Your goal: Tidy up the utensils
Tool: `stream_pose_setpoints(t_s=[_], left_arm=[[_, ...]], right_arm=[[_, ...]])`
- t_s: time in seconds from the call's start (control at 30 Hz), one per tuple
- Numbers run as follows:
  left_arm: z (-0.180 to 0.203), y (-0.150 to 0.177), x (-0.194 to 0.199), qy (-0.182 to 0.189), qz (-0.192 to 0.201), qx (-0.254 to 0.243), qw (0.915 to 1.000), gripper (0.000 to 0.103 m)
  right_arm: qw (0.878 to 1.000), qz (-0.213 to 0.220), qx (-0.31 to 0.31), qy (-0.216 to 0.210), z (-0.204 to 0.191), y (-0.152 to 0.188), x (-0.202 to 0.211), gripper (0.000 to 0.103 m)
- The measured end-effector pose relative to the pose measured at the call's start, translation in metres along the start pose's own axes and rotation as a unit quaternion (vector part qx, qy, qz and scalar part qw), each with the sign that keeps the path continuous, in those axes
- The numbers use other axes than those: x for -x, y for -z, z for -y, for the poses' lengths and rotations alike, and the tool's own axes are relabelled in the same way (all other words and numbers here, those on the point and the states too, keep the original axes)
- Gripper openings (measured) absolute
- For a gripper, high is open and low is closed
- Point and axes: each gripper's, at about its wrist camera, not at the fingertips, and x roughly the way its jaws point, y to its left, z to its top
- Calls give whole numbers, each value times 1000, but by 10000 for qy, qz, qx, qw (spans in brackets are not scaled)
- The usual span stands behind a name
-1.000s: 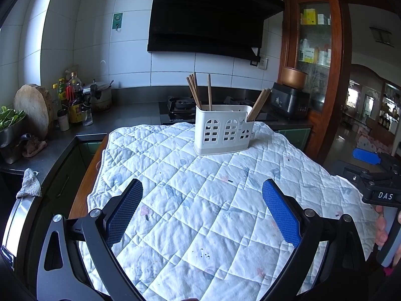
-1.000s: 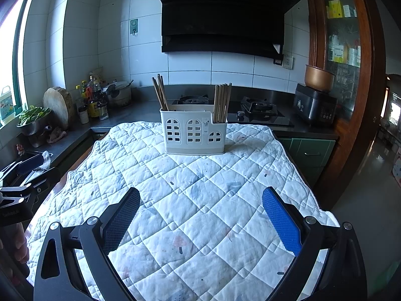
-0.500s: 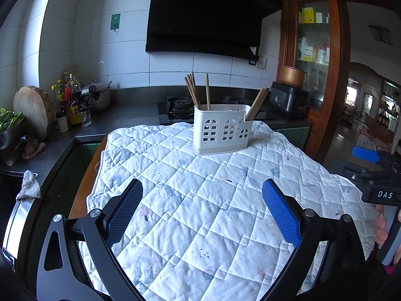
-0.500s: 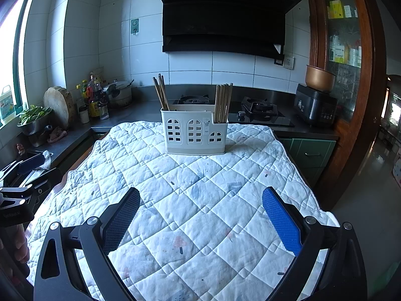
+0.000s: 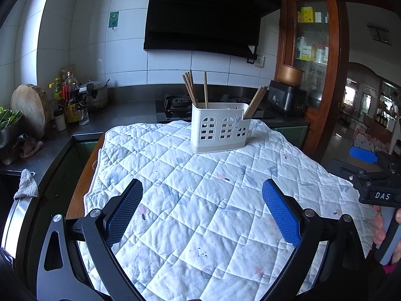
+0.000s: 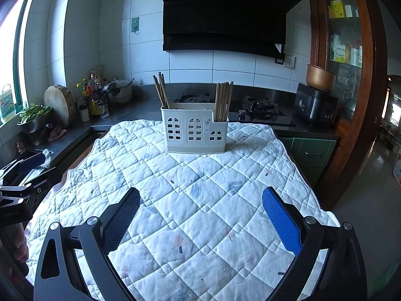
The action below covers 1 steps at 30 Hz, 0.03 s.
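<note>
Left wrist view: left gripper (image 5: 202,190) spread wide, nothing between its blue pads (image 5: 280,215), hovering over the near part of a white quilted cloth (image 5: 200,200) that covers the table. White utensil holder (image 5: 220,127) with arched window cutouts stands upright on the far part of the cloth, well apart from the gripper. Wooden chopsticks (image 5: 190,87) lean out of its left end, one stick stands more upright just beside them, and another bunch (image 5: 255,101) tilts right out of the lower right compartment. Right gripper (image 5: 371,175) at the right frame edge, seen side-on, a person's fingers (image 5: 379,225) on its handle; its opening can't be judged from here. Counter on the left holds a round wooden board (image 5: 30,107) and bottles (image 5: 70,95); black range hood (image 5: 208,15) on the tiled wall behind. Right wrist view: right gripper (image 6: 201,194) also wide apart and empty, over the near cloth (image 6: 188,200). Holder (image 6: 195,133) straight ahead at the far end of the cloth, upright; one chopstick group (image 6: 160,91) leaning left in the left end, a tight bundle (image 6: 223,100) nearly upright in the right compartment. Left gripper (image 6: 22,173) at the left edge beside the cloth, mostly cut off. Gas stove (image 6: 258,107) and dark rice cooker (image 6: 317,105) on the counter behind.
</note>
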Motion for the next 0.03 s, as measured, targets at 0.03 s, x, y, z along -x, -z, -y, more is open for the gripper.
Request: stream_pose_setpoints(t_s=[0.03], left_arm=[[-1, 0, 0, 16, 4, 14, 10000, 95]], right_arm=[[10000, 0, -4, 0, 0, 0, 0, 95]])
